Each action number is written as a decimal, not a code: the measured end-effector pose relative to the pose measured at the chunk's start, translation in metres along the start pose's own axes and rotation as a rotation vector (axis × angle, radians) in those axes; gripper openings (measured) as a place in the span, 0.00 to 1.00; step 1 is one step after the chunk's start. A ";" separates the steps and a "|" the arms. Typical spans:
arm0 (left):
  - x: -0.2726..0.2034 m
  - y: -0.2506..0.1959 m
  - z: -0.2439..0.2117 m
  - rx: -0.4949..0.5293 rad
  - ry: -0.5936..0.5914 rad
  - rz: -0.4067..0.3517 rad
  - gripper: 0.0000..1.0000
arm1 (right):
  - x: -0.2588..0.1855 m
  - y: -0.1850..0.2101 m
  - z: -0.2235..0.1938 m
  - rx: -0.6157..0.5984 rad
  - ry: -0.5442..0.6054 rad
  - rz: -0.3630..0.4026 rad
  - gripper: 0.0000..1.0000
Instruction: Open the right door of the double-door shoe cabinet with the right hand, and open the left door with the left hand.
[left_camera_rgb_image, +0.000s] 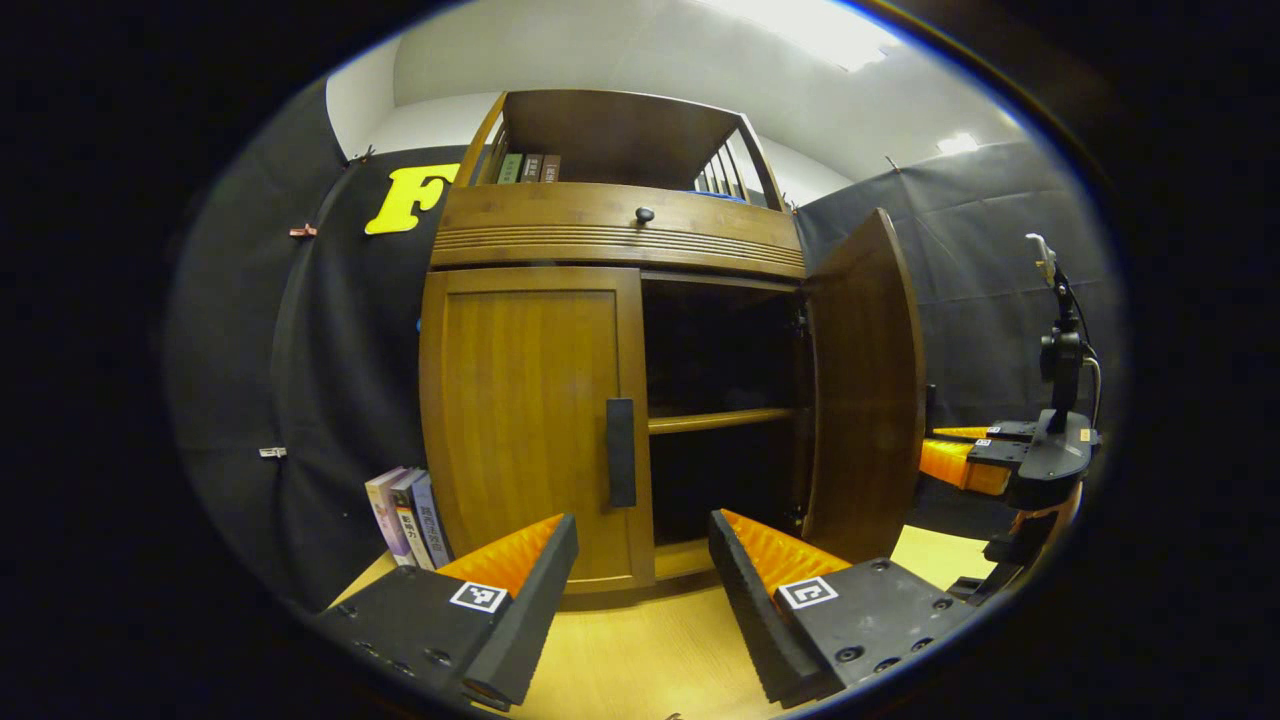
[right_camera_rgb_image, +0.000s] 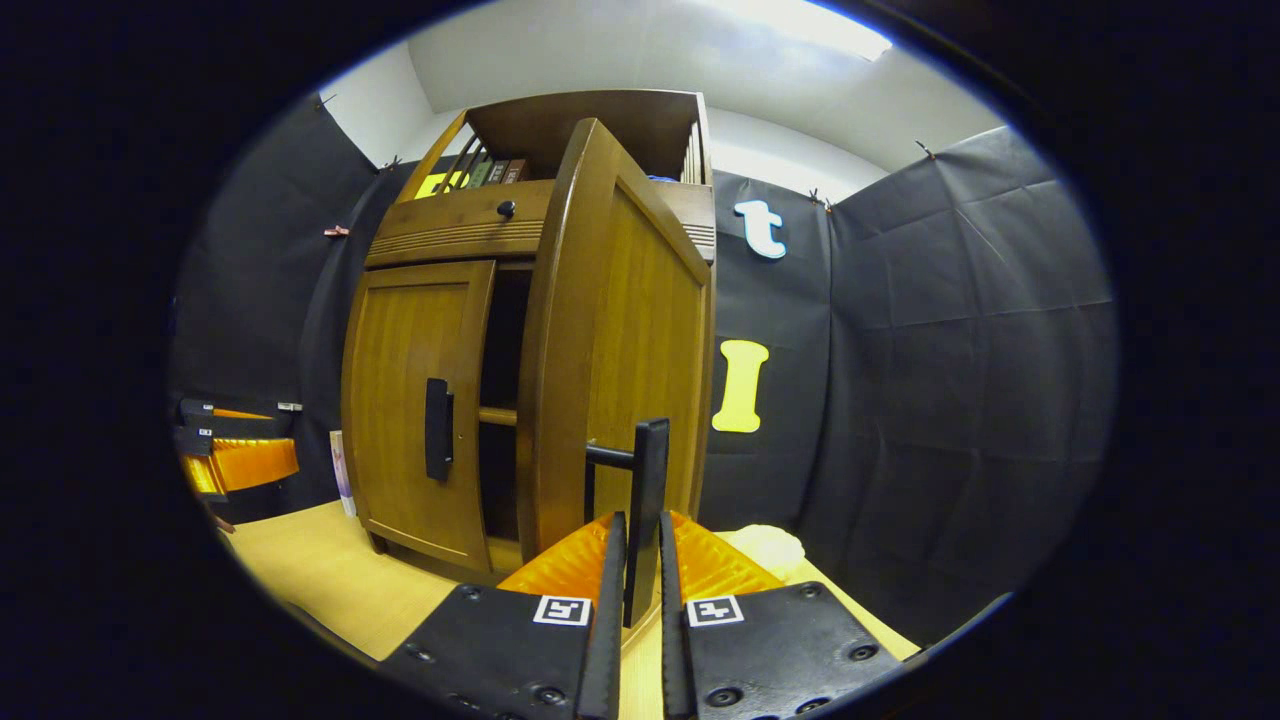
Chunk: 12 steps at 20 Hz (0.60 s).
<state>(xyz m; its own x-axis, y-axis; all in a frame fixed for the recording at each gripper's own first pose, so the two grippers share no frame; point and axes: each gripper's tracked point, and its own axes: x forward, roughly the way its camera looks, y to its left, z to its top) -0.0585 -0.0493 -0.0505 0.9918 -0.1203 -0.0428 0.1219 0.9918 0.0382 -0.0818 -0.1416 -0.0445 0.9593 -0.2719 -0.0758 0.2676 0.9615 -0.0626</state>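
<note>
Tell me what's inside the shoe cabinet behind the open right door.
Behind the right door, the shoe cabinet shows one wooden shelf with nothing visible on it; the depths are too dark, and the left door covers the rest.

books (left_camera_rgb_image: 409, 517) left of cabinet (left_camera_rgb_image: 610, 240), perhaps touching

The right door (left_camera_rgb_image: 865, 390) of the shoe cabinet (left_camera_rgb_image: 610, 240) stands swung out, so the right half of the cabinet is an open dark space, cut by one shelf (left_camera_rgb_image: 722, 420) into an upper and a lower bay. The left door (left_camera_rgb_image: 535, 425) lies flat and blocks its half; its handle (left_camera_rgb_image: 620, 452) sticks out at the inner edge. The left hand-held gripper (left_camera_rgb_image: 640, 565) has its jaws wide apart, with bare worktop (left_camera_rgb_image: 640, 660) between it and this handle. Some books (left_camera_rgb_image: 408, 518) stand against the cabinet's left side. In the right gripper view the right hand-held gripper (right_camera_rgb_image: 640, 560) is closed on the right door's handle (right_camera_rgb_image: 648, 500), beside the booth wall (right_camera_rgb_image: 900, 400).
</note>
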 end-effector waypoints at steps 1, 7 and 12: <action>0.002 -0.005 0.001 0.002 -0.003 -0.009 0.83 | -0.003 -0.006 0.001 -0.019 -0.005 -0.010 0.20; 0.014 -0.029 0.003 0.011 -0.023 -0.042 0.85 | -0.010 -0.053 0.000 -0.027 0.000 -0.065 0.16; 0.042 -0.036 -0.006 -0.003 -0.005 -0.039 0.82 | -0.012 -0.099 -0.002 0.018 -0.008 -0.110 0.12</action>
<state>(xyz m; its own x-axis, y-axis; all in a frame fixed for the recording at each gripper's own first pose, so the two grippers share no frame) -0.0214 -0.0896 -0.0594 0.9864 -0.1594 -0.0393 0.1608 0.9864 0.0339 -0.1199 -0.2336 -0.0396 0.9248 -0.3756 -0.0614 0.3728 0.9264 -0.0525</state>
